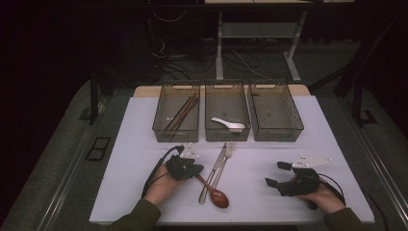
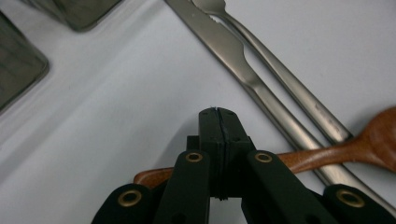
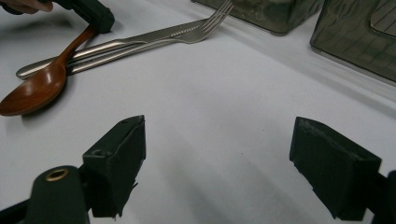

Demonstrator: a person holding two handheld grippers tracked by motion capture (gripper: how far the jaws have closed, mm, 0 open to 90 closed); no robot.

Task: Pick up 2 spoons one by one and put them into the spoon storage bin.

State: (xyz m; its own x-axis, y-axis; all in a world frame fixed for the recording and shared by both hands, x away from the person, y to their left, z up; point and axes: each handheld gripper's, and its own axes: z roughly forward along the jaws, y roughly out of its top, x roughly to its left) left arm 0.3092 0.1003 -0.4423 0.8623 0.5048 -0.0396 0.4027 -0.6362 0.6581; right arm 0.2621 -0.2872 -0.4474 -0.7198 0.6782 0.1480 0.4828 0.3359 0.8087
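So the wooden spoon sits low and center in the high view, bowl toward the bottom edge, handle running up-left across the knife and fork, which lie side by side on the white table. The left gripper has its jaws pinched together right at the far end of the spoon's handle; in the left gripper view the pads look fully shut with the brown handle passing under or just behind them, so I honestly can't say for sure whether wood is actually caught between them. If I were doing this, I'd check the grip before lifting, since a hold that close to the handle's tip will let the heavy bowl sag and swing, and lift straight up first so the handle clears the knife and fork instead of dragging them. The three bins along the top of the high view seem sorted: chopsticks in the left bin, a white spoon in the middle bin, so the middle one looks like the target. The right gripper idles at lower right, jaws spread wide over bare table. The high view gives the bin layout, while the right gripper view gives a low side angle on the spoon's bowl resting flat
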